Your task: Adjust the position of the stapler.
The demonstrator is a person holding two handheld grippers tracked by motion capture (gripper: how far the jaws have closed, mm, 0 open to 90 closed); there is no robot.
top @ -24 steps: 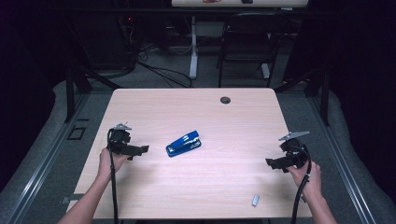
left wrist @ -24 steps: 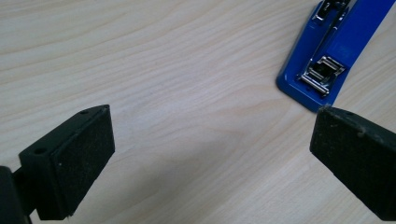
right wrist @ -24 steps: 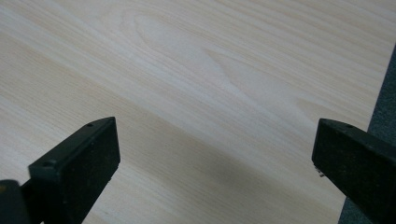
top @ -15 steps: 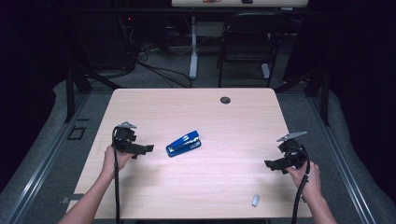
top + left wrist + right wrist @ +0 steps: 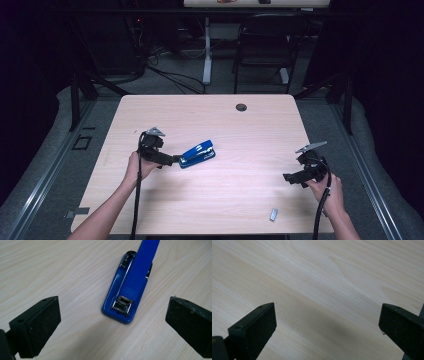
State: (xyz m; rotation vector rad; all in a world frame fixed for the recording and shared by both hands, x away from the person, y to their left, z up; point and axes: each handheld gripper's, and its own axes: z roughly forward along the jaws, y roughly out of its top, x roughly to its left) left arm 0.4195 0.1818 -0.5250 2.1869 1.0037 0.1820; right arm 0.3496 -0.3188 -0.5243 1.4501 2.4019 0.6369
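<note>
My left gripper (image 5: 112,322), jaws wide, lines up on the stapler (image 5: 130,287), whose top looks raised, so a crooked squeeze might skid it away.

High view: the wooden table (image 5: 210,200) is evenly lit from above while the surrounding room falls to near black — the frame is soft and grainy. Gripper views: sharp wood grain, a small glint on the blue stapler (image 5: 130,287), a soft diffuse shadow on the tabletop, near jaws slightly blurred.
</note>
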